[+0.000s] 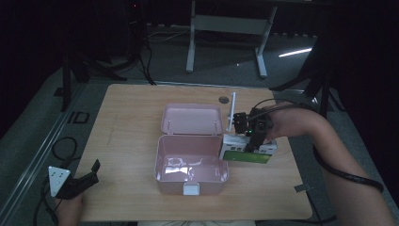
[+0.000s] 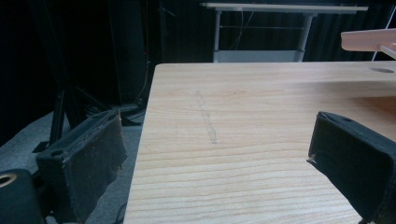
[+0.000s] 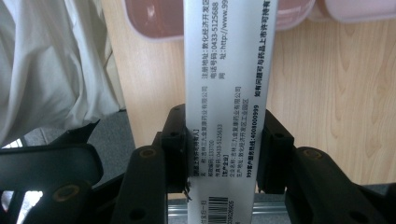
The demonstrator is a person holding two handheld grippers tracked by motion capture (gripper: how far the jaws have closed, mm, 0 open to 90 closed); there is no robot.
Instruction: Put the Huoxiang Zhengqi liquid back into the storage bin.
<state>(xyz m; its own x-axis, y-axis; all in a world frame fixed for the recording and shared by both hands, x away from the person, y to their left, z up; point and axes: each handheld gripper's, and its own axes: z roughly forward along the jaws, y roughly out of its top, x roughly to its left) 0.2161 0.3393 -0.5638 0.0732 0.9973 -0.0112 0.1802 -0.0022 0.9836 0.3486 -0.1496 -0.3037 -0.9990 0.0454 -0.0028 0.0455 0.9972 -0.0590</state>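
Dark room, wooden table [image 1: 131,141]. Right gripper [image 1: 254,136] clamped on a white-and-green carton [image 1: 247,151] just right of the open pink box [image 1: 190,169]; printed side panel [image 3: 226,93] legible from right gripper view. Left gripper [image 1: 77,181] spread, empty, at table's near-left edge.

Glossy pink plastic box [image 1: 190,174], printed cardboard carton [image 3: 227,93] — matt, grained wood table [image 1: 127,122].
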